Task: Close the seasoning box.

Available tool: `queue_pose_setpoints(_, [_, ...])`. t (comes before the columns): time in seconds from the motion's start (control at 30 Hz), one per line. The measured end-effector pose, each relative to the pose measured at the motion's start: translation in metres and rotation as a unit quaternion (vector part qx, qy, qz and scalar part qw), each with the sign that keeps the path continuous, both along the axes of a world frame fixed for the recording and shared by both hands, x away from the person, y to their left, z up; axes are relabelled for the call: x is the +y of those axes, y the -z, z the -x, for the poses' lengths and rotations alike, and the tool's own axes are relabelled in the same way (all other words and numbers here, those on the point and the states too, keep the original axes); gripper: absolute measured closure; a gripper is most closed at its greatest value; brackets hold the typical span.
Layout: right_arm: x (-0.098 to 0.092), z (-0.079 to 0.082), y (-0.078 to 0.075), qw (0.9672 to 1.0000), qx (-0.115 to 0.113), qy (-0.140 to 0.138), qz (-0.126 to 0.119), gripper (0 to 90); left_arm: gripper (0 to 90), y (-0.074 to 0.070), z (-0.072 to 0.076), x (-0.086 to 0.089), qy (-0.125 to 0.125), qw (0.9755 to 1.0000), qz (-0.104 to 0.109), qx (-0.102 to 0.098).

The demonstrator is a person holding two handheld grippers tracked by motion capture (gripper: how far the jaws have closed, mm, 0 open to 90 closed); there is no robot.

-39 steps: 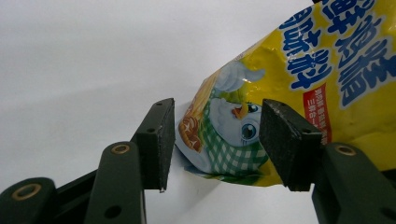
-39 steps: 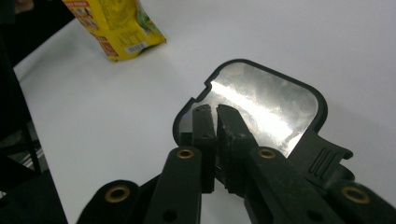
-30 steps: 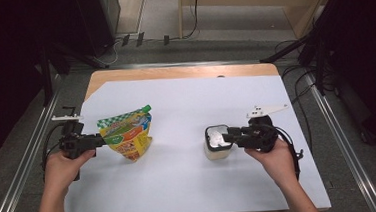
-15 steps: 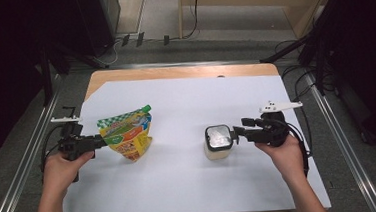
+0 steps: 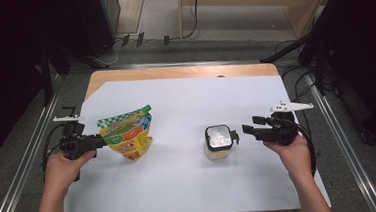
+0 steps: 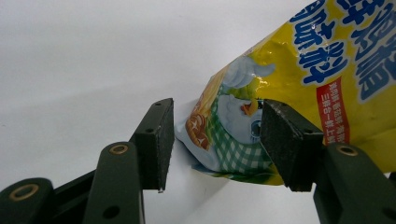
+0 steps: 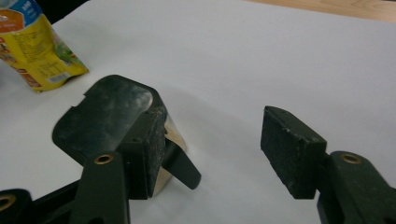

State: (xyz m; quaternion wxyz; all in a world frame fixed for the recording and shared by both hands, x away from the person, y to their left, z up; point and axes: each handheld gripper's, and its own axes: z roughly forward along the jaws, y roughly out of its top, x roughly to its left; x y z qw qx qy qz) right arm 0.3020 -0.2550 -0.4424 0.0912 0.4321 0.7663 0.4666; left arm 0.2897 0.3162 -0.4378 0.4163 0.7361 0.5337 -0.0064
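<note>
A yellow and green snack pouch (image 5: 128,135) stands tilted on the left of the white sheet (image 5: 185,101). My left gripper (image 5: 99,139) is shut on the pouch's lower corner (image 6: 219,135), one pad on each side. A small pale jar with a black tabbed lid (image 5: 219,140) stands right of centre. My right gripper (image 5: 249,128) is just to the right of it. Its jaws have just been opening and now stand open with nothing between them. In the right gripper view the jar (image 7: 100,116) sits behind the left jaw, outside the gap of the gripper (image 7: 212,154).
The white sheet covers a wooden table whose bare strip (image 5: 173,73) shows at the far edge. Metal rails (image 5: 338,135) run along both sides, with cables on the floor beyond. The pouch (image 7: 35,51) shows far off in the right gripper view.
My right gripper has let go of the jar, opened, and drawn back to the right. The jar stays where it was. The left gripper and pouch have not moved.
</note>
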Motion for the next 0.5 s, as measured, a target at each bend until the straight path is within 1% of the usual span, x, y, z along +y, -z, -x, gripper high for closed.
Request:
queue_pose_setpoints(0.1, [-0.005, -0.001, 0.004, 0.9999, -0.002, 0.013, 0.005, 39.4, 45.6, 0.000, 0.000, 0.000, -0.001, 1.0000, -0.002, -0.002])
queue_pose_setpoints(0.2, [-0.009, -0.003, 0.009, 0.9997, -0.002, 0.020, 0.010, 37.9, 45.5, 0.000, 0.000, 0.000, -0.003, 1.0000, -0.002, -0.003])
queue_pose_setpoints(0.3, [-0.014, -0.004, 0.013, 0.9995, -0.003, 0.029, 0.011, 36.0, 45.5, 0.000, 0.000, 0.000, -0.003, 1.0000, -0.003, -0.003])
queue_pose_setpoints(0.43, [-0.019, -0.005, 0.020, 0.9993, 0.001, 0.038, 0.004, 33.7, 45.4, 0.000, -0.001, 0.000, -0.004, 1.0000, -0.004, -0.006])
queue_pose_setpoints(0.5, [-0.021, -0.005, 0.023, 0.9992, 0.003, 0.040, 0.007, 32.6, 45.2, 0.000, -0.001, -0.001, -0.004, 1.0000, -0.005, -0.006])
